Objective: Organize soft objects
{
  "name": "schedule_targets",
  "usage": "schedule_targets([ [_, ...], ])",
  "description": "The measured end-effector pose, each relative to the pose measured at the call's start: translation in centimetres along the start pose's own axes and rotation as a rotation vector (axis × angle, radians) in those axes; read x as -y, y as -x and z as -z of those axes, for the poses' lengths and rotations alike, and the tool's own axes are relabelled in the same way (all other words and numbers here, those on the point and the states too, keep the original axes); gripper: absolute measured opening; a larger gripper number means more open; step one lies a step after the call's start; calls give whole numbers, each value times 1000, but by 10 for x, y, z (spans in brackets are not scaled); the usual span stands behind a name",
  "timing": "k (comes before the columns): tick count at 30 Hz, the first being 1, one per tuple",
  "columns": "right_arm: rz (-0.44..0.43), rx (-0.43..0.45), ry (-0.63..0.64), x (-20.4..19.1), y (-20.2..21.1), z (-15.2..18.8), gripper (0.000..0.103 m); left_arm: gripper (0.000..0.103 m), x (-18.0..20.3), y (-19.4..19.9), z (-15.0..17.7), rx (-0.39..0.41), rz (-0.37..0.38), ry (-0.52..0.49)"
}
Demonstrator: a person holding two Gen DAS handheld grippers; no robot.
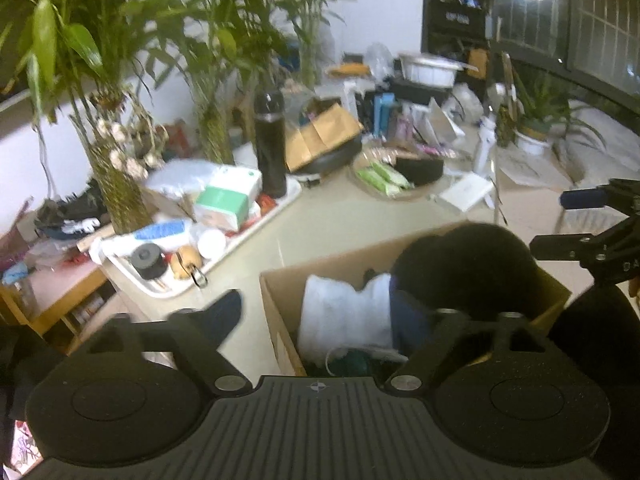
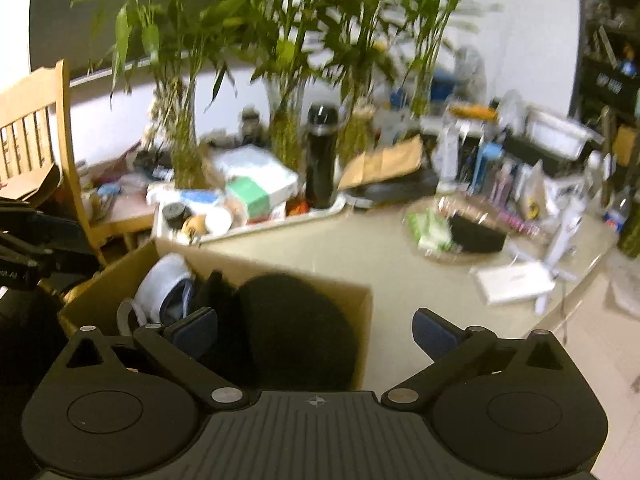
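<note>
The pale surface (image 1: 340, 216) carries an open cardboard box (image 1: 280, 292). Inside, a big black plush bundle (image 2: 296, 332) fills one end beside a folded white cloth (image 1: 344, 312). Both look light, limp and compressible; pinch a thick fold. The left hand-held gripper (image 1: 336, 312) and right hand-held gripper (image 2: 316, 332) hang over the box, jaws apart, empty.

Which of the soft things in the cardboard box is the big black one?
The black rounded bundle, bulging above the box's rim; the white cloth beside it lies lower.
</note>
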State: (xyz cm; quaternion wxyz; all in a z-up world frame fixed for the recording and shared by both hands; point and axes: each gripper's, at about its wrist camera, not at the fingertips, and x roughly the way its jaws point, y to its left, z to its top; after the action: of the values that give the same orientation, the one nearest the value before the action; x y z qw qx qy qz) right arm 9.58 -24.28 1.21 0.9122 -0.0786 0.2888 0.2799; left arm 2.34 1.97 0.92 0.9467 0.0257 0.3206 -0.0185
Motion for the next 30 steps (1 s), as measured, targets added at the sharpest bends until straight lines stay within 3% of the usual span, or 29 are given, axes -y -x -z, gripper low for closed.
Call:
schedule_targets([
  [3,57,68,8,-2,8,2,103,103,4,3,1,36,-24,-7],
  [7,127,130,16,-4,16,5,103,103,12,7,2,38,-49,-17],
  [10,159,114,13,-6,17,8,103,103,15,7,1,-4,-56,-6],
  [14,217,59,30,-19,20,14,103,103,20,7,1,-86,-100,-2],
  [17,198,-15,-21,-23,22,15,103,103,24,7,3,-141,-141,1],
  [21,137,-155,-79,-28,21,18,103,103,24,7,9,-206,-116,19],
  [30,123,-307,-67,-46,14,31,103,103,29,5,23,-296,-102,25],
])
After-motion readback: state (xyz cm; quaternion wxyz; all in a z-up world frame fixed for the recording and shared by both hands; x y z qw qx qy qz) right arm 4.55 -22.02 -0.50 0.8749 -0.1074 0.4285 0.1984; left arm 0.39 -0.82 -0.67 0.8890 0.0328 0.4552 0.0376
